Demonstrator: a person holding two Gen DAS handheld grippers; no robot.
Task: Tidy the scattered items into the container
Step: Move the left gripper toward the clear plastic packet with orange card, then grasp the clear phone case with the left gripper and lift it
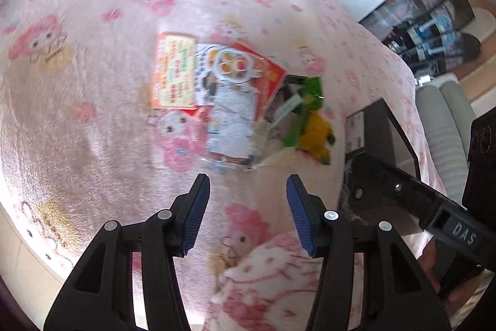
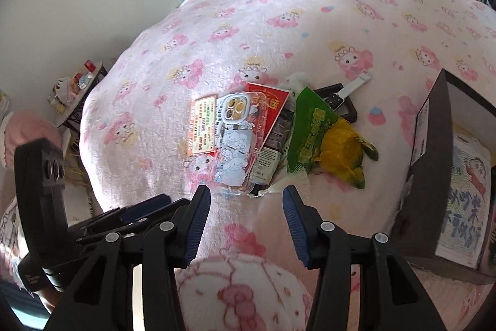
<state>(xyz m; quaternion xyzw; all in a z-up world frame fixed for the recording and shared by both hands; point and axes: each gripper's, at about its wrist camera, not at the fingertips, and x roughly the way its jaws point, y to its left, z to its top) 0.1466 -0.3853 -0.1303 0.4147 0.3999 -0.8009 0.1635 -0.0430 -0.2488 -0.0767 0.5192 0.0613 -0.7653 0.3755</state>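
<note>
Left wrist view: the left gripper [image 1: 248,191] hangs over a bed covered by a pink cartoon-print blanket [image 1: 93,82], its jaws spread wide and holding nothing. The scattered items lie in one overlapping pile straight ahead at 12 o'clock. Nearest the jaws is a clear phone case [image 1: 229,114] with a blue cartoon print, its long axis running from 12 to 6 o'clock, roughly in line with the fingers. An orange card [image 1: 173,73] sits at its 10 o'clock, a red packet [image 1: 263,67] shows from under it, and a green-and-yellow snack bag [image 1: 313,120] lies at its 3 o'clock. The dark box [image 1: 372,126] that serves as the container stands at 3 o'clock, partly behind the right gripper's body. This view is blurred.

Right wrist view: the right gripper [image 2: 246,200] also has its jaws wide apart and empty. The phone case [image 2: 238,138] lies just ahead at 12 o'clock, again lengthwise to the fingers, resting over the red packet [image 2: 272,104] and beside the orange card [image 2: 203,126]. The snack bag [image 2: 325,135] is at 1 o'clock, and a white-strapped watch [image 2: 347,92] lies on a black frame beyond it. The box [image 2: 434,151] is at 3 o'clock, open, with a printed item already inside.

Both grippers are about equally near the pile, but the right one is nearer the box, so it seems better placed for carrying.
</note>
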